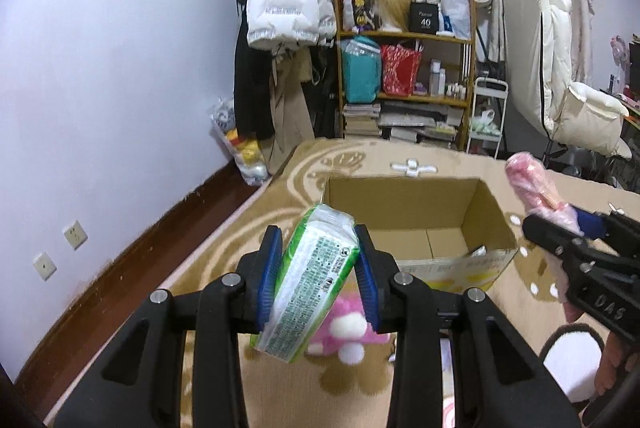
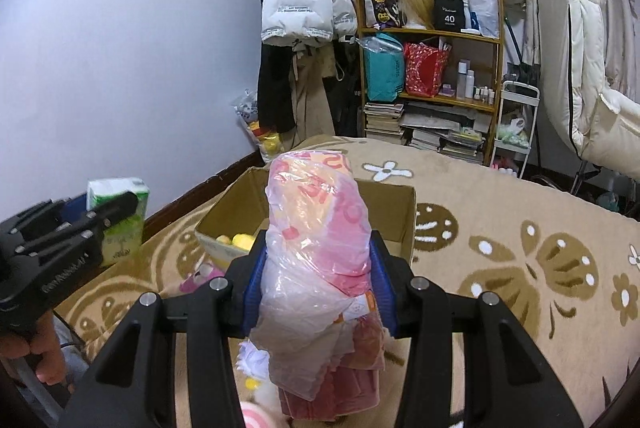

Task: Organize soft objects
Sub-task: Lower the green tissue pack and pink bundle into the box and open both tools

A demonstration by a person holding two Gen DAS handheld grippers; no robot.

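Claws first: the left claw [image 1: 318,280] is clamped on a green and white tissue pack [image 1: 308,280], blue pads squeezing its two long faces so the pack sits tilted, top leaning right. The right claw [image 2: 318,284] is clamped around a pink bundle [image 2: 320,248] wrapped in thin clear plastic, gripped about the middle so the fat rounded top sticks up past the pads and the looser pink folds hang below. My guess is both get held mid-body because they're squishy and would flop or slip if pinched at an end.

Both loads are up in the air, clear of the carpet [image 2: 520,228], and just on the near side of the open cardboard box [image 1: 404,211]. The box sits straight ahead with its flaps open, so it looks like the drop spot for all the soft stuff. From the right wrist view there's already something yellow [image 2: 240,240] inside near the front wall.

Looks-wise: the tissue pack is a soft brick in glossy wrap with small print on the side, dented a bit by the pads. The pink bundle has crinkly shiny wrap with orange lettering, too warped to read.

Below the left claw, a pink and white plush toy [image 1: 344,332] lies on the carpet, just near of the box, so I'd say that one's not sorted yet.
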